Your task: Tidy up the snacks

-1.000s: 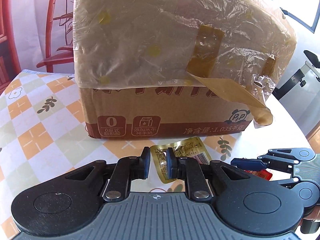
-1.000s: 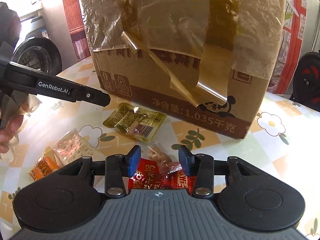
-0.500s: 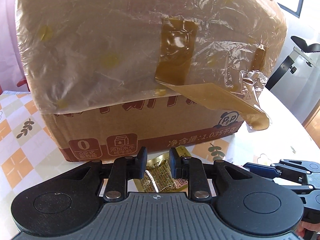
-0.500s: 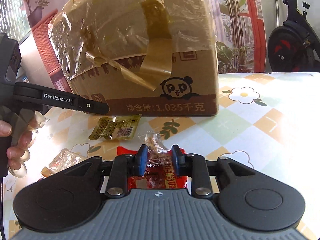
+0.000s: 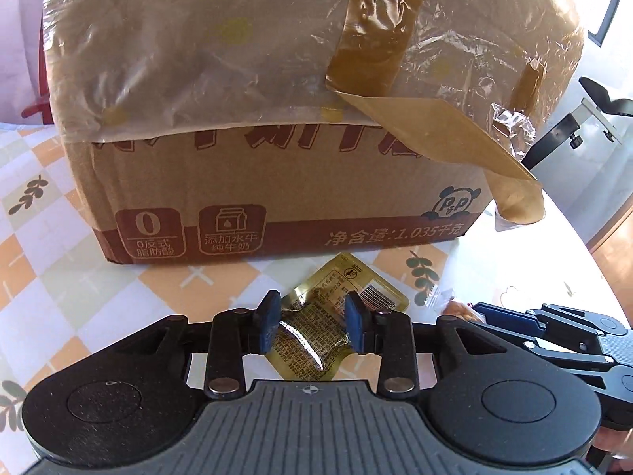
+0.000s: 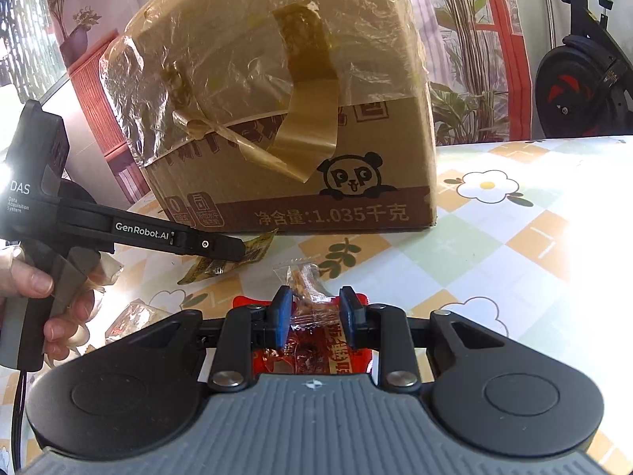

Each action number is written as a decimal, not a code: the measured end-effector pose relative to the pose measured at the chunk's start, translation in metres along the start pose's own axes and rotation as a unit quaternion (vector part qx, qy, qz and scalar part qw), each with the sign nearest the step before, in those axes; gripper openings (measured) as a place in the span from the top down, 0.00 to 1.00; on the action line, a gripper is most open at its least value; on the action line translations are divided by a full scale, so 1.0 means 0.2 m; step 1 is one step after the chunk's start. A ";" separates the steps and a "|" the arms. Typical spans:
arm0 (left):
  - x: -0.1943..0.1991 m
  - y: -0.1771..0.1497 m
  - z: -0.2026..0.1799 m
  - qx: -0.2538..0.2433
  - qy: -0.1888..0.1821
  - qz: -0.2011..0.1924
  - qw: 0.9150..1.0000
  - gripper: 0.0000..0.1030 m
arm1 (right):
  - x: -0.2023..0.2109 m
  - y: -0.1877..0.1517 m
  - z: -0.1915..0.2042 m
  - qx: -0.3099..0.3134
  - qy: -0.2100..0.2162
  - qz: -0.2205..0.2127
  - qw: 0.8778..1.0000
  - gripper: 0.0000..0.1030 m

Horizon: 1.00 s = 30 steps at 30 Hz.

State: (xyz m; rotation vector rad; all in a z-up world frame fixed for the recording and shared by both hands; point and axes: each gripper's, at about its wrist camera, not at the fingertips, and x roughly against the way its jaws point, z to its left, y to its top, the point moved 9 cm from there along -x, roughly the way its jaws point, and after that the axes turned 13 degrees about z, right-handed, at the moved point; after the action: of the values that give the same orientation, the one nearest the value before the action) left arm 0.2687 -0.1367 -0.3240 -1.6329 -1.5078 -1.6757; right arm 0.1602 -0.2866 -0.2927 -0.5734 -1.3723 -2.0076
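Sunlit tablecloth (image 6: 526,237) with orange checks and white flowers fills both views, an exercise bike (image 6: 585,79) at the upper right of the right wrist frame. I run both grippers in front of the cardboard box (image 5: 285,182), which is wrapped in clear film and brown tape.

My left gripper (image 5: 312,326) is spreading its jaws, with the gold snack packet (image 5: 316,340) lying flat on the cloth between the pads — I see no clear press on it. To do this step well I would settle lower, centre the bulge of the packet between the pads and close on that thick middle, not on the thin sealed rim, which would slip.

My right gripper (image 6: 314,316) is clenched on the clear-wrapped snack (image 6: 306,289) at the lower centre, over the red packet (image 6: 316,356); I would lift straight up so the red one stays behind.

Readable writing: the box shows a panda with "P P", "净含量:1.035千克", "0 反式脂肪酸" and "添加水牛纯牛奶". The left tool's arm reads "GenRobot.AI" and its body "DAS — Data Acquisition System". Print on the packets is too small to read.
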 end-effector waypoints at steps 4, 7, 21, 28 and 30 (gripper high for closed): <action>0.04 -0.08 -0.02 -0.005 -0.008 0.017 1.000 0.61 | 0.00 0.00 0.00 -0.001 0.004 -0.001 1.000 0.73; 0.07 -0.11 -0.02 -0.020 -0.002 0.023 1.000 0.59 | 0.01 0.00 -0.01 -0.006 0.008 -0.004 1.000 0.73; 0.07 -0.06 0.03 0.014 0.029 0.022 0.999 0.26 | 0.01 0.00 0.00 -0.007 0.010 -0.005 1.000 0.73; -0.01 -0.02 -0.05 0.043 0.062 0.029 0.997 0.23 | 0.04 0.01 -0.03 -0.023 0.005 -0.027 0.999 0.73; -0.03 -0.02 -0.08 0.023 0.088 0.030 0.995 0.22 | 0.05 0.01 -0.05 -0.032 0.007 -0.032 0.999 0.73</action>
State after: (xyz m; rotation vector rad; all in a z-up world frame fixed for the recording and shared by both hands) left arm 0.2587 -0.1516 -0.3275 -1.4513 -1.3875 -1.6922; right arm 0.1543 -0.2993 -0.2873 -0.5481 -1.3374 -2.1100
